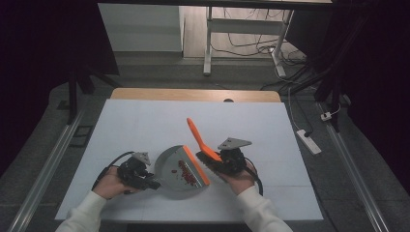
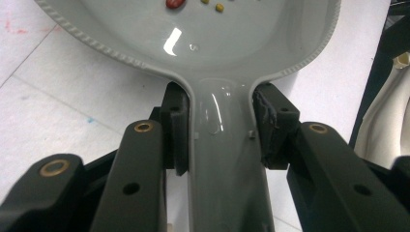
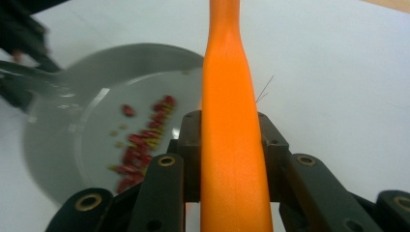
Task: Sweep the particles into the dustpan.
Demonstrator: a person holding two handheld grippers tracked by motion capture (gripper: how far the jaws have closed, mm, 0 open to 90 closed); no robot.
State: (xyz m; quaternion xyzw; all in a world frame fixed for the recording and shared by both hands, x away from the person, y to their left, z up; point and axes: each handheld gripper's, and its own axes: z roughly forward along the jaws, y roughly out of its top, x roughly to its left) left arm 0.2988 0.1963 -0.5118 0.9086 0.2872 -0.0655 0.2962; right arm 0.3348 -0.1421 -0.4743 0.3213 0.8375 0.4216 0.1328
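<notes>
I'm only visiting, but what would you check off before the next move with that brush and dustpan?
1. Left gripper clamped on dustpan handle: ok.
2. Right gripper clamped on orange brush handle: ok.
3. Red and yellow bits lie inside the pan: ok.
4. Stray bits left on the white table: cannot tell, too small to see.
5. Pan's orange lip flat on the table: cannot tell.

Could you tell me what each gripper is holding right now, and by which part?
The left gripper clamps the grey plastic dustpan by its handle, just behind the pan. The right gripper clamps the orange-handled brush on its handle.
</notes>
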